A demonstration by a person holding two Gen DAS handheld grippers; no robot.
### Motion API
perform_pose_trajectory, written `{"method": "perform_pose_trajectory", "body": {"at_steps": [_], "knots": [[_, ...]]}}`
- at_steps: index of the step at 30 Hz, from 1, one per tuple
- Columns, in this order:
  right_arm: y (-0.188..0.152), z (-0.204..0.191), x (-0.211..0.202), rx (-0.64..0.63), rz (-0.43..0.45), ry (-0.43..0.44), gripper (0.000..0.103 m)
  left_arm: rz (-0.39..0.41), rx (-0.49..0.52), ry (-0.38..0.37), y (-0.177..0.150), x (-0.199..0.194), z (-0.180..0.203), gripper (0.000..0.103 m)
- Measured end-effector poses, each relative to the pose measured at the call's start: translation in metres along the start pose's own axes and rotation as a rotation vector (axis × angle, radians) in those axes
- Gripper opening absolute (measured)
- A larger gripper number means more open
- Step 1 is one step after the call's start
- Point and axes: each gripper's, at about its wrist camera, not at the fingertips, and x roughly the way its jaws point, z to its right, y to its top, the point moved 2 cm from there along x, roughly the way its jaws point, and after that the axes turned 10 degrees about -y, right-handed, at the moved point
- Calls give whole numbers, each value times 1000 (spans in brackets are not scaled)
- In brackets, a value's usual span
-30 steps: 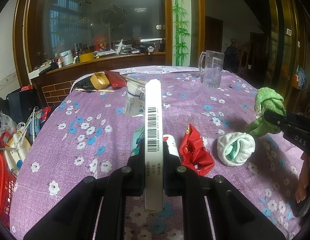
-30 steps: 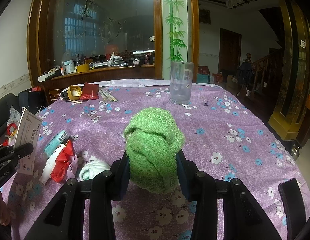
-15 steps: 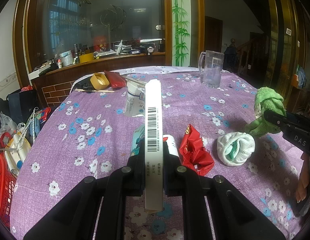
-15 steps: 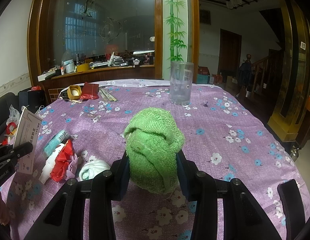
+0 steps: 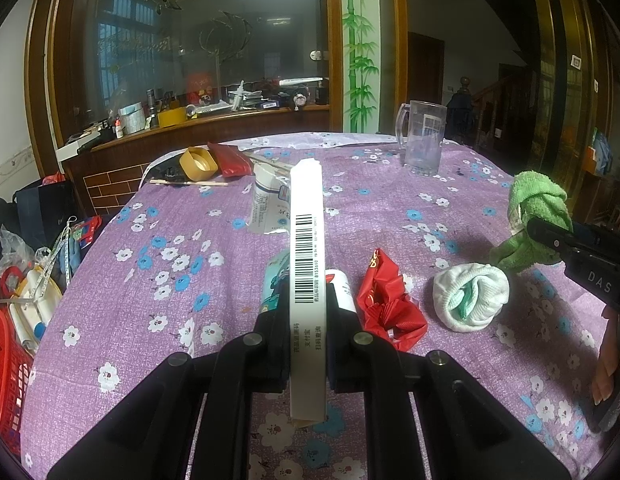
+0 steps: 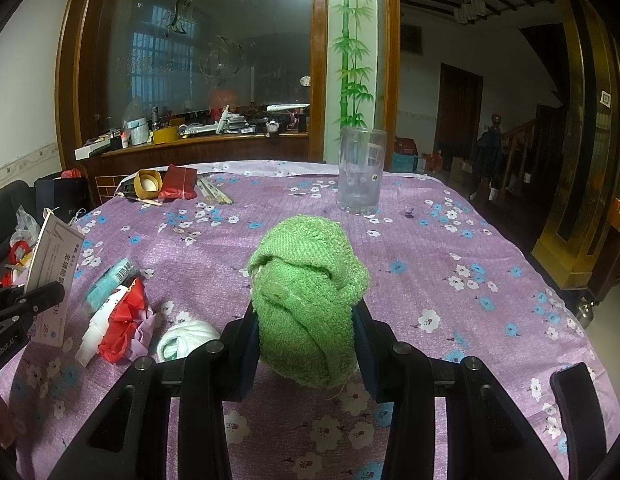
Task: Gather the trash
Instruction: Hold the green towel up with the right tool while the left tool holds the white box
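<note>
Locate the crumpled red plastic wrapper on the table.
In the left wrist view, the crumpled red plastic wrapper lies on the purple floral tablecloth, just right of centre, between a white tube and a rolled white sock.

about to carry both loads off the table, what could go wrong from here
The flat white box is pinched edge-on by the left gripper, so it may pivot or slip. The green towel bulges above the right gripper and could unroll or snag. The glass mug stands upright beyond it.

Wood-framed etched glass partition (image 6: 214,60), bamboo-painted pillar (image 6: 352,60), dark staircase (image 6: 522,136)
</note>
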Motion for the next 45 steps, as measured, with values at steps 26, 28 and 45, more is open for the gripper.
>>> {"method": "perform_pose_trajectory", "body": {"at_steps": [26, 28, 45], "knots": [[13, 15, -13, 78, -4, 79, 44, -4, 3, 15, 6, -7, 0, 12], [14, 15, -20, 85, -9, 103, 45, 3, 15, 24, 7, -13, 1, 12], [13, -35, -83, 6, 41, 189, 45, 95, 83, 115, -3, -69, 0, 12]]}}
